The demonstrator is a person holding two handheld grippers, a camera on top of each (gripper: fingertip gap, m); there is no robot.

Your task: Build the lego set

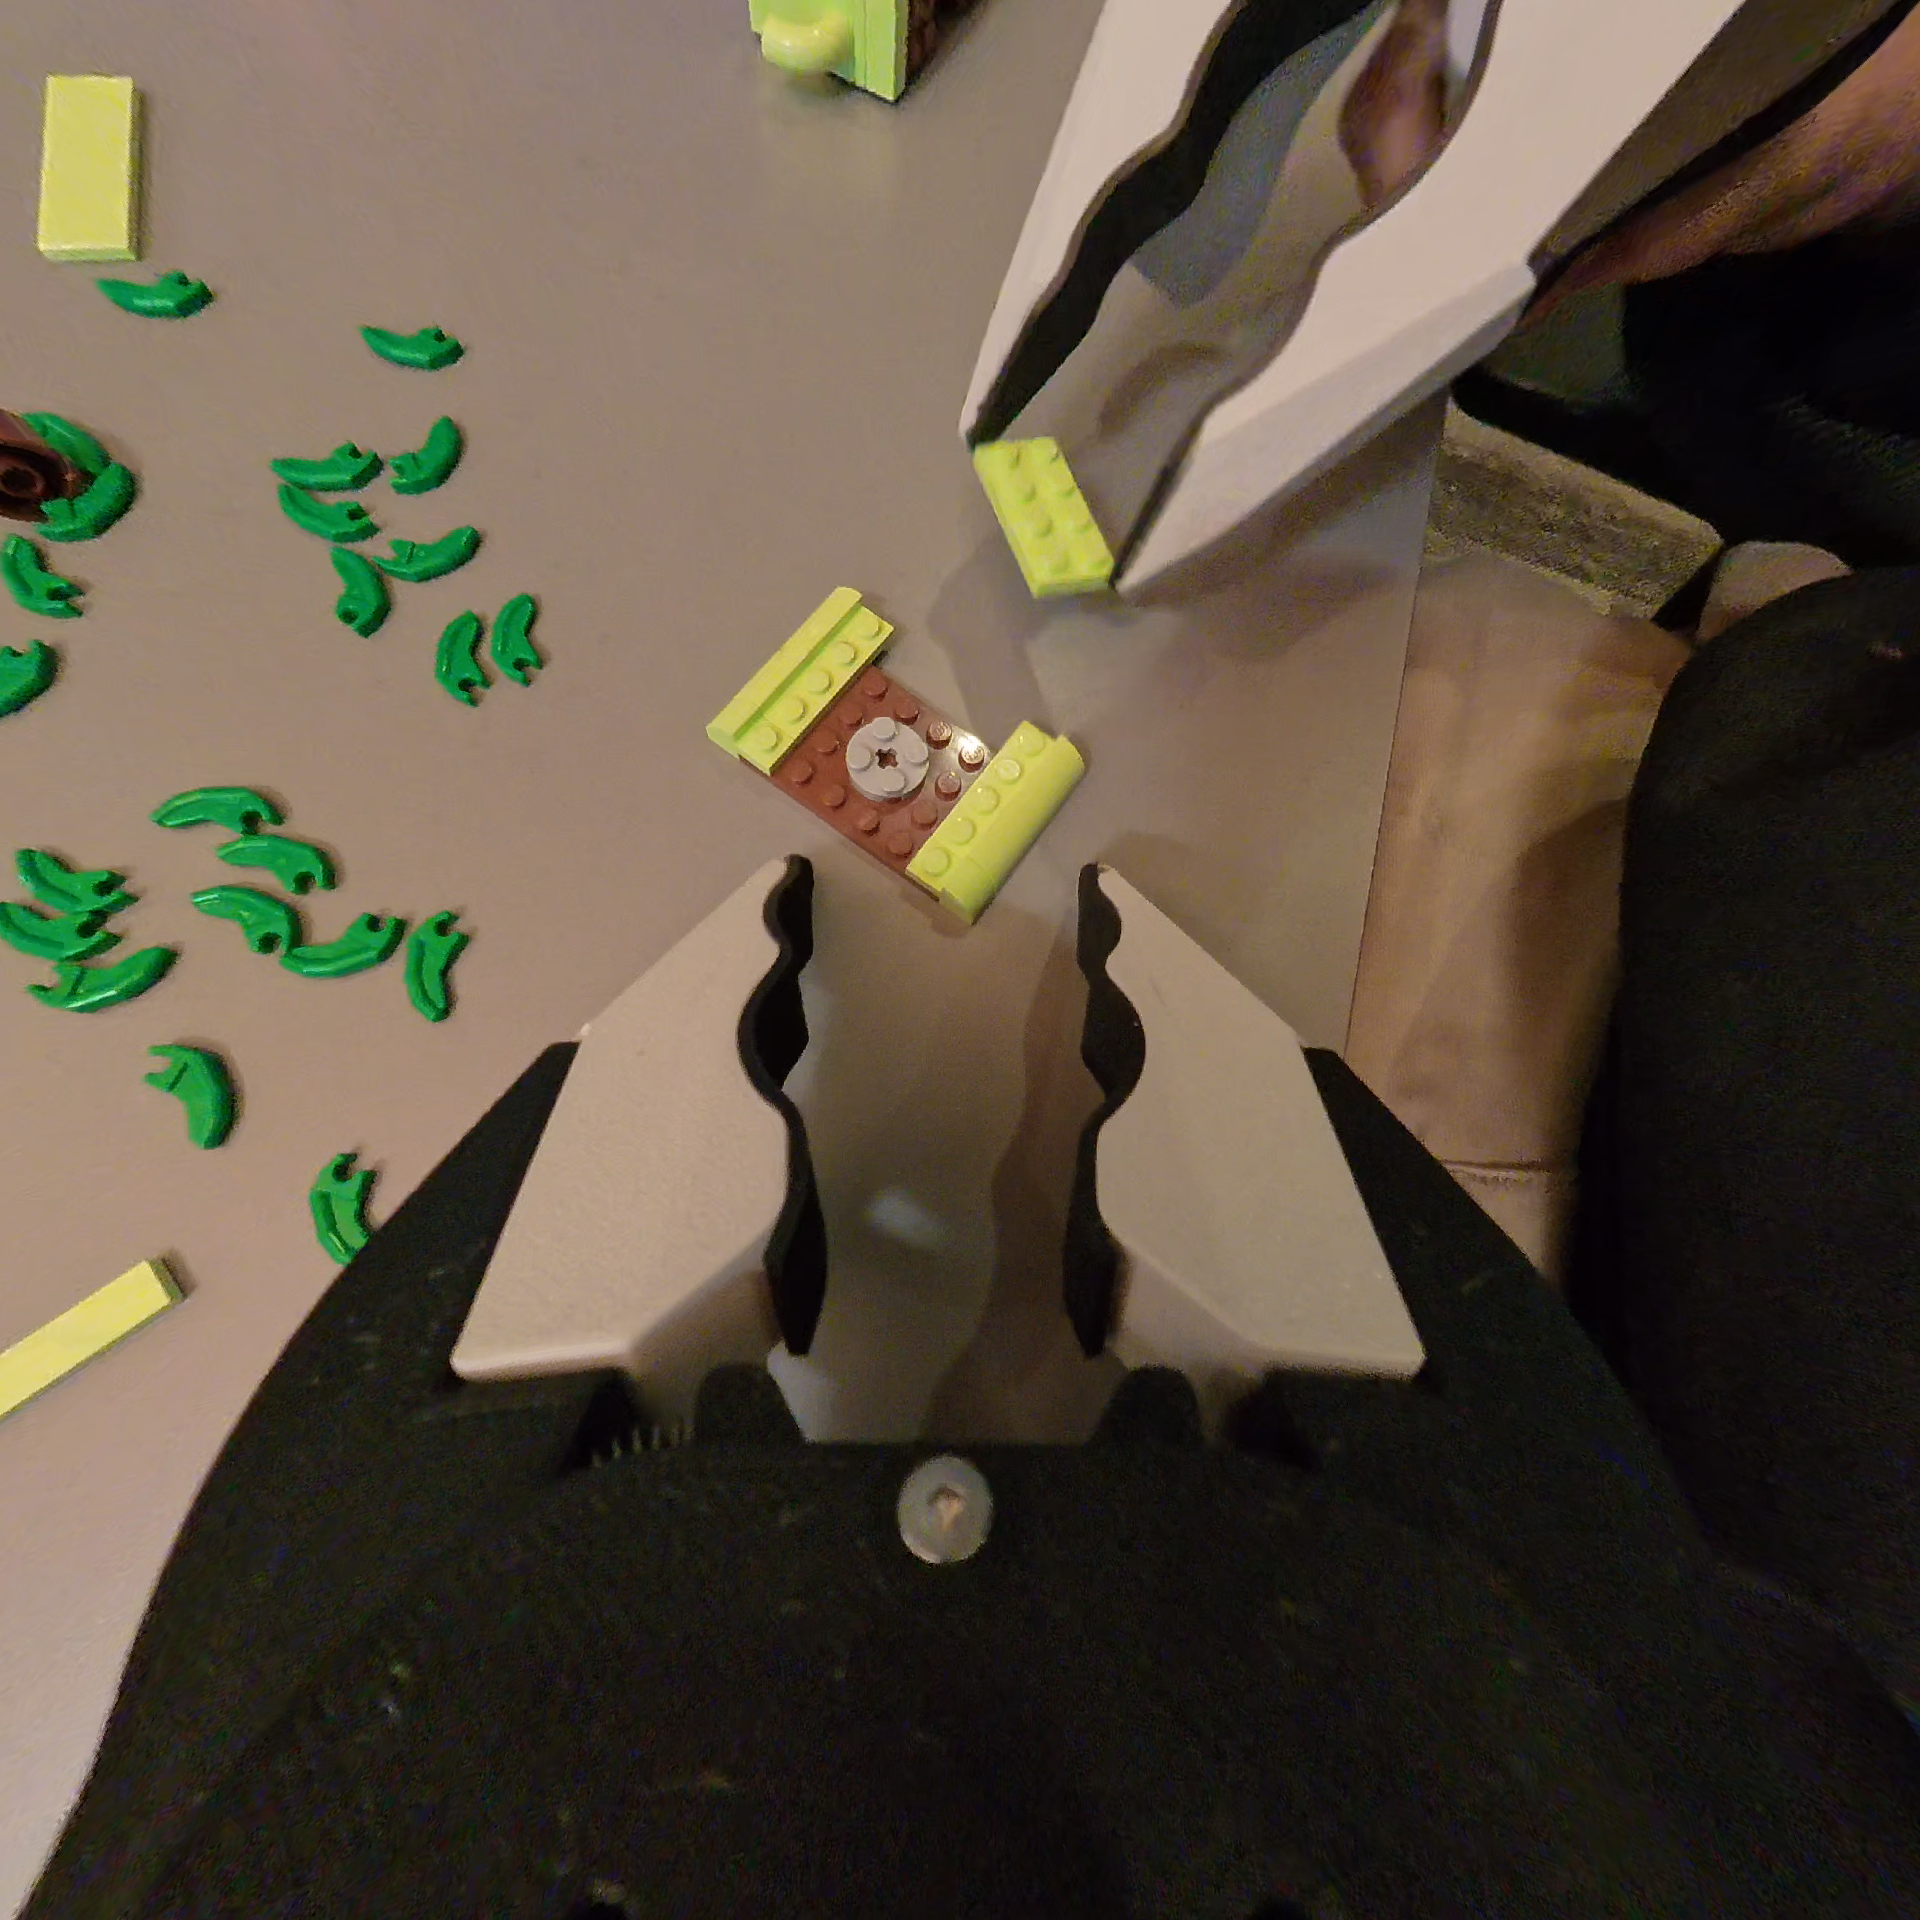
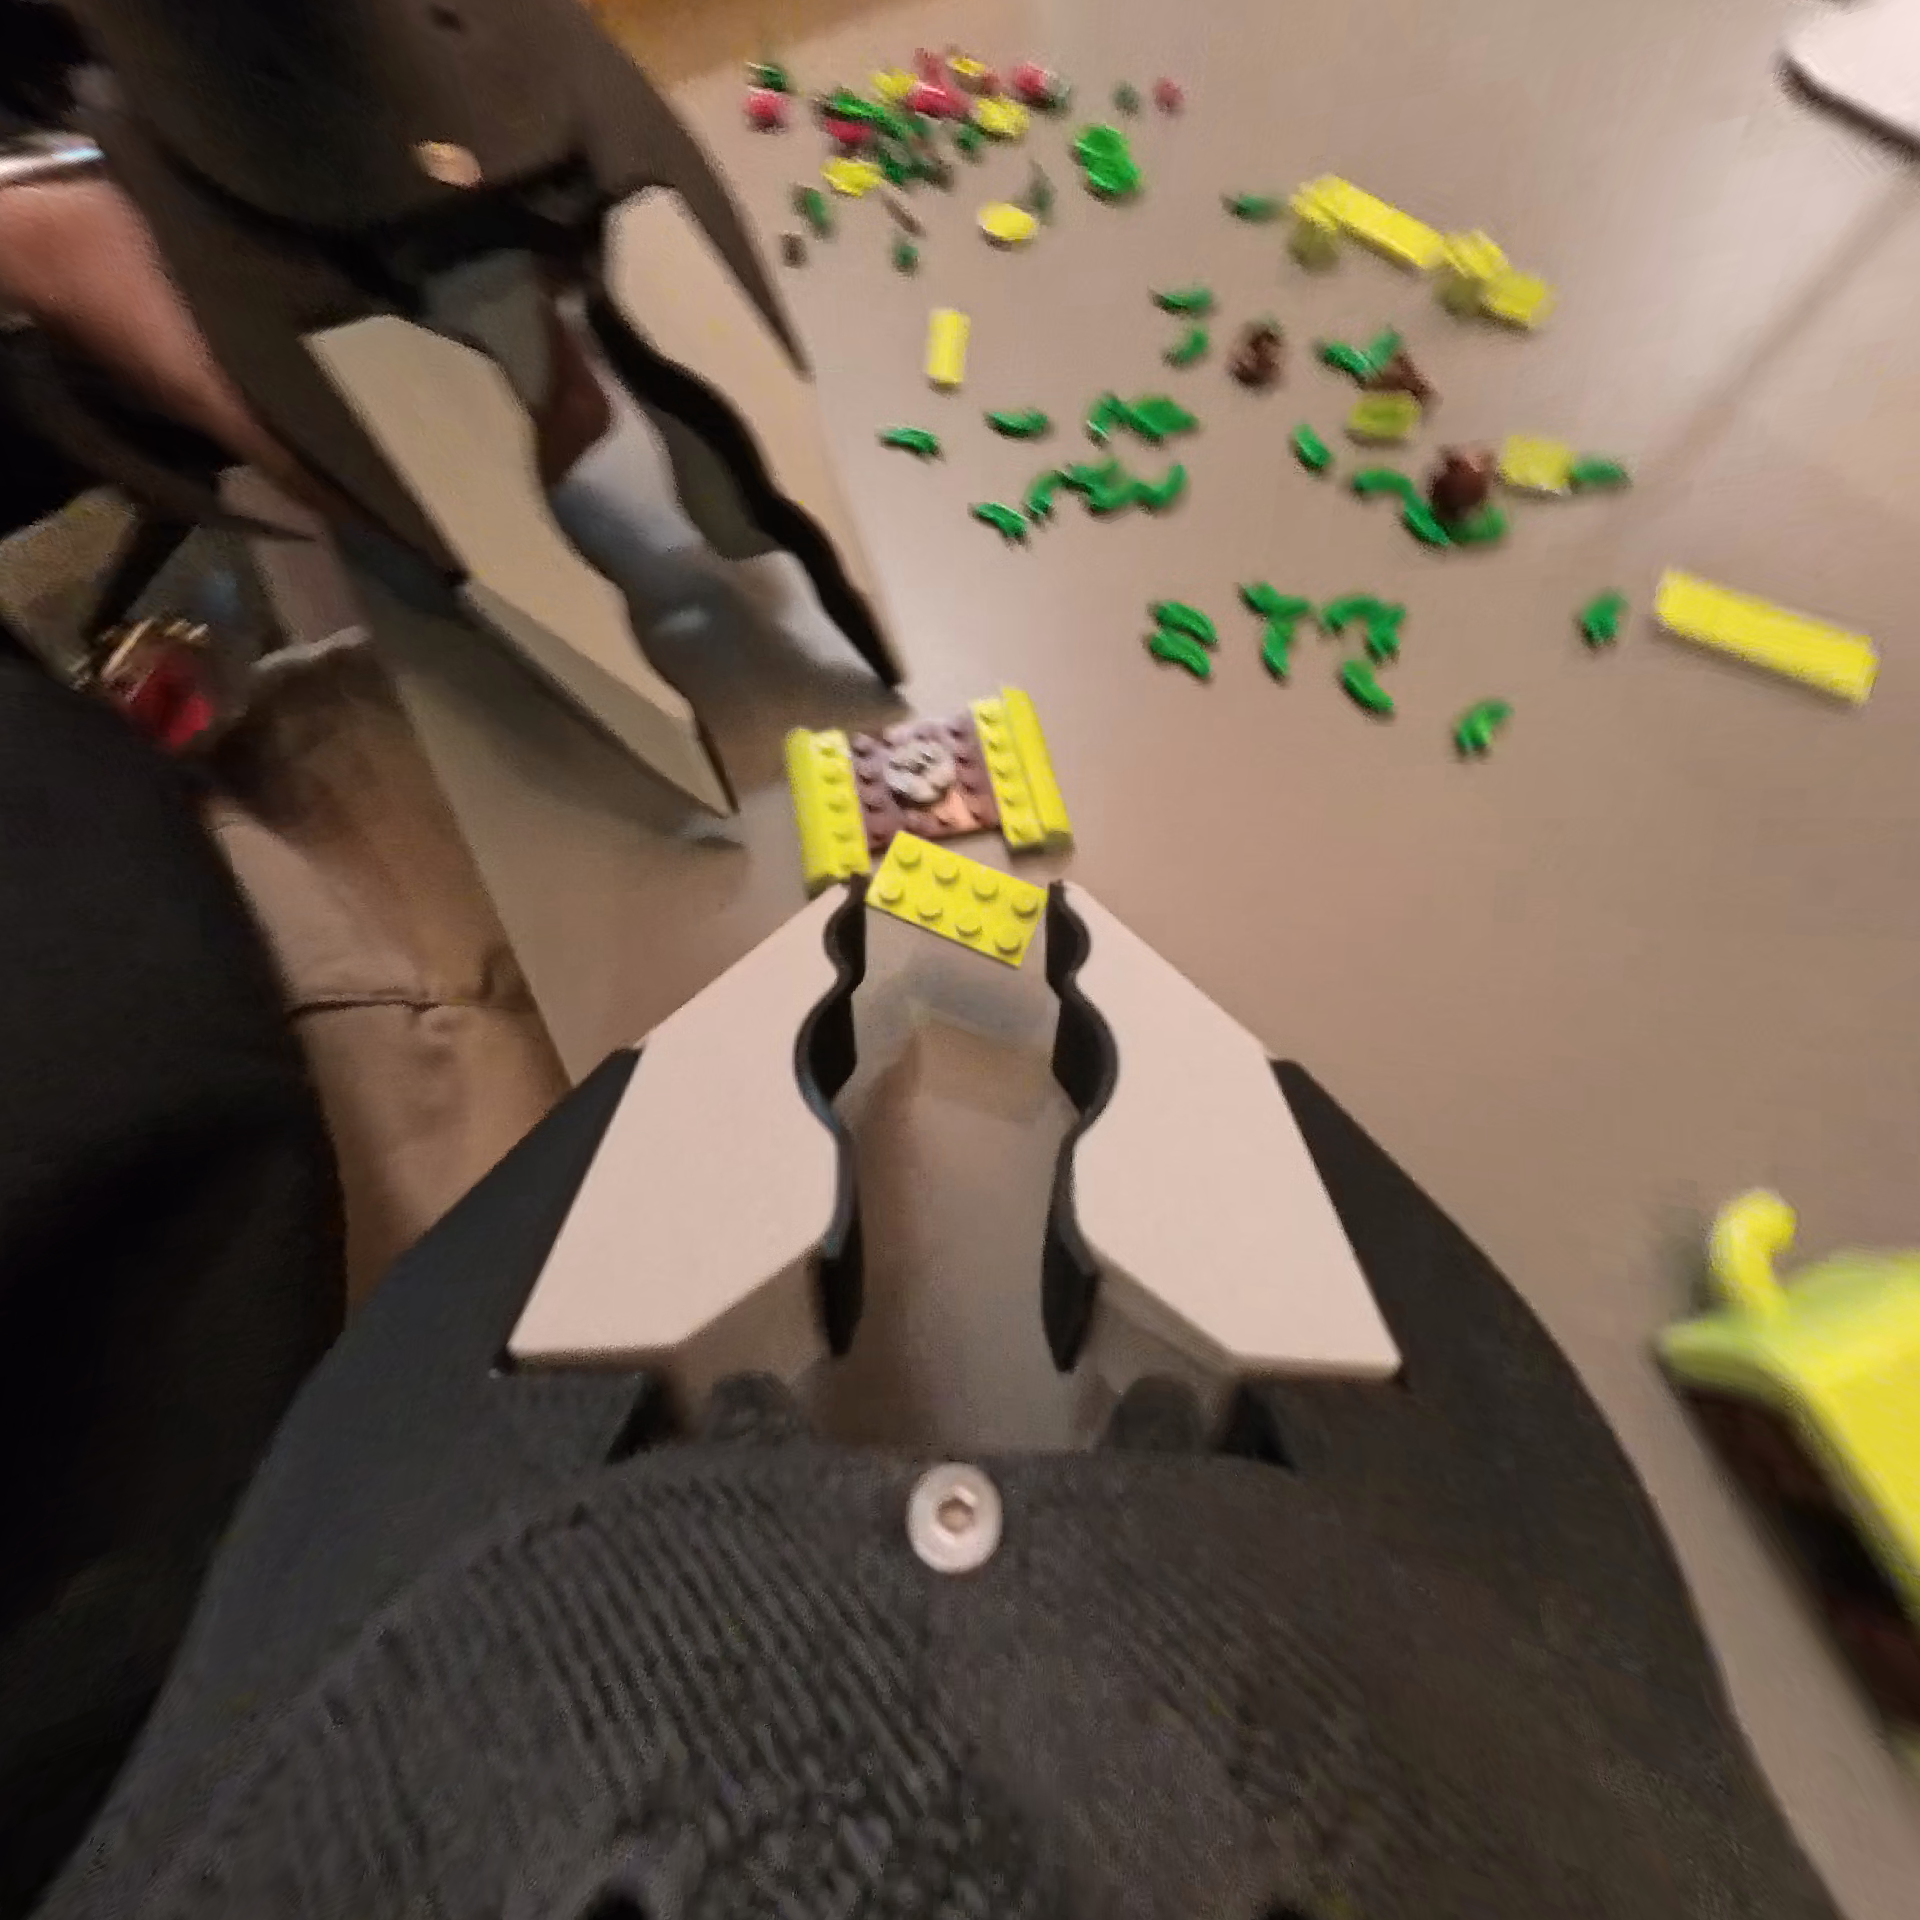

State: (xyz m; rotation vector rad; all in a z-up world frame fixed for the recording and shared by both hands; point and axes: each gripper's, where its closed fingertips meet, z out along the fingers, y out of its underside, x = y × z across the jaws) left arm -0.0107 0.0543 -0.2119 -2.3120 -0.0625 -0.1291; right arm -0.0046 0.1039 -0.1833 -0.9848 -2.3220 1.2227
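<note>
Left gripper (image 1: 940,883) hangs released, fingers apart, base (image 1: 894,767) on the table (image 1: 623,312) just ahead — nearer than the right gripper (image 2: 954,902), clenched on a lime plate (image 2: 956,909), long axis spanning its fingers, base just beyond.

Lime-green studded plate (image 2: 957,906), reddish-brown studded base plate (image 1: 871,774) with lime-green edge pieces (image 1: 800,677), grey round centre stud piece (image 1: 885,761), dark-green curved leaf pieces (image 1: 343,935), beige-grey tabletop (image 1: 644,364)

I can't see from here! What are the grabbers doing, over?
Right gripper holding a lime plate. Left gripper open, empty. Brown base on table, between them. Nothing blocking.
</note>
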